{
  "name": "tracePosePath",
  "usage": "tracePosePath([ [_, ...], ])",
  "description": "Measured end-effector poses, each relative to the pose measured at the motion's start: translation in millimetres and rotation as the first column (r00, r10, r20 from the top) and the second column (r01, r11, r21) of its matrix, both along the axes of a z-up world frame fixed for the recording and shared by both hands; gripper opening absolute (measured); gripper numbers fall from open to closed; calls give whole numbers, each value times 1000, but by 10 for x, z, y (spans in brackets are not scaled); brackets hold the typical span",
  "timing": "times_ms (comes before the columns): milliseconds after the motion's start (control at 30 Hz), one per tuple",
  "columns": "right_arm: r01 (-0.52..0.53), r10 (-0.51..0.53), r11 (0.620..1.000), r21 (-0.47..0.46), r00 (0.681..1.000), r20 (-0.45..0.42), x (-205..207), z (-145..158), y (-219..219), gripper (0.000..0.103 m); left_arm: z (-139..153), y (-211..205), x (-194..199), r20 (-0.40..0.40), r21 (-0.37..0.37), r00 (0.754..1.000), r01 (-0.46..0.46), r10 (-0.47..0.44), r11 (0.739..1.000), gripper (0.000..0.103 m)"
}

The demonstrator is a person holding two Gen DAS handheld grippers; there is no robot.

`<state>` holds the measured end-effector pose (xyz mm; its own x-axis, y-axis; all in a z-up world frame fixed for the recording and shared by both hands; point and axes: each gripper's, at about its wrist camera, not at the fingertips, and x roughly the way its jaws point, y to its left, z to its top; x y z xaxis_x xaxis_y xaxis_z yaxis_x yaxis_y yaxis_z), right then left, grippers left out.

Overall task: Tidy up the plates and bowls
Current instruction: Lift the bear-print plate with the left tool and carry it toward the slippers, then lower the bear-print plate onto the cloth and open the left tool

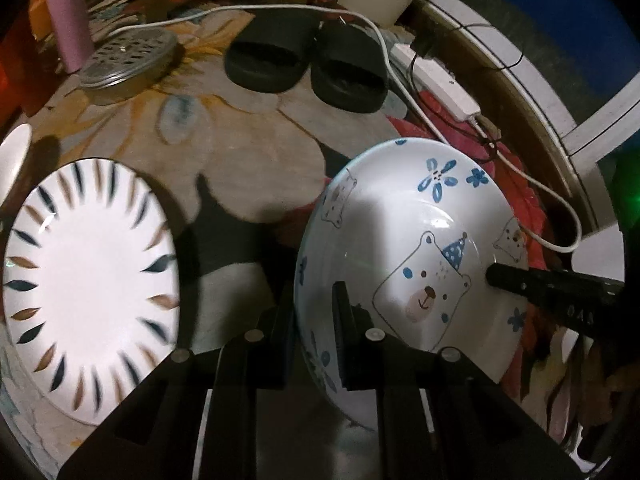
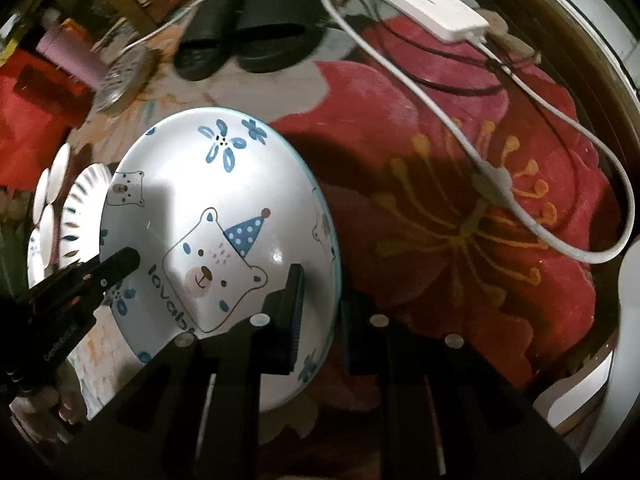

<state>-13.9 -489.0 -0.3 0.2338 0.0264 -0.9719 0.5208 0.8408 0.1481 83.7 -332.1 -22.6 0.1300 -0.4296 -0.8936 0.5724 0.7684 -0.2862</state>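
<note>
Showing both grippers, left gripper (image 1: 312, 320) and right gripper (image 2: 320, 312), nearly closed on opposite rims of a white ceramic bear-print bowl (image 1: 404, 256), carried above the floral rug (image 1: 248, 152); the leaf-patterned white plate (image 1: 88, 288) lies leftward, nearer the left gripper.

We are holding the bear-printed bowl (image 1: 404, 248) by opposite rim edges, its rim clamped between our fingers (image 1: 348, 320), its inside tilted toward us. The leaf-patterned plate (image 1: 90, 292) is lying flat, left of our left fingers.
</note>
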Motion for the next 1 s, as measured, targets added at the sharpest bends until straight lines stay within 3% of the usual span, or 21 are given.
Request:
tracePosePath([
  [400, 112, -113, 993, -23, 992, -53, -217, -311, -462, 17, -309, -488, -226, -14, 95, 994, 111, -110, 989, 16],
  [433, 127, -127, 992, -5, 990, -63, -228, -358, -491, 19, -298, -479, -243, 1, 84, 992, 124, -124, 989, 20],
  [500, 135, -133, 991, 23, 989, -68, -248, -421, -514, 20, -270, -460, -267, 55, 138, 991, 114, -123, 984, 31],
  [567, 139, -137, 990, 13, 988, -67, -264, -412, -509, 20, -263, -412, -229, 35, 132, 994, 103, -108, 986, 59],
  [633, 135, -133, 991, 23, 989, -65, -271, -404, -502, 23, -266, -335, -180, -7, 103, 997, 76, -76, 992, 73],
  [700, 137, -134, 989, 53, 989, -60, -283, -392, -494, 36, -230, -280, -181, 5, 102, 999, 53, -54, 993, 80],
  [767, 160, -159, 987, 16, 986, -42, -335, -313, -485, 57, -198, -251, -203, 6, 97, 998, 62, -63, 993, 93],
  [800, 168, -169, 986, -14, 985, -20, -362, -246, -480, 61, -184, -243, -208, -5, 90, 998, 70, -70, 993, 95],
  [867, 171, -172, 984, -54, 985, -6, -402, -165, -458, 87, -133, -207, -237, -7, 87, 998, 70, -70, 994, 97],
  [933, 174, -175, 981, -86, 985, 3, -439, -106, -458, 102, -80, -187, -269, 9, 95, 998, 67, -68, 993, 100],
  [1000, 178, -177, 979, -105, 984, 12, -474, -48, -426, 103, -36, -160, -291, 18, 98, 998, 65, -67, 993, 101],
])
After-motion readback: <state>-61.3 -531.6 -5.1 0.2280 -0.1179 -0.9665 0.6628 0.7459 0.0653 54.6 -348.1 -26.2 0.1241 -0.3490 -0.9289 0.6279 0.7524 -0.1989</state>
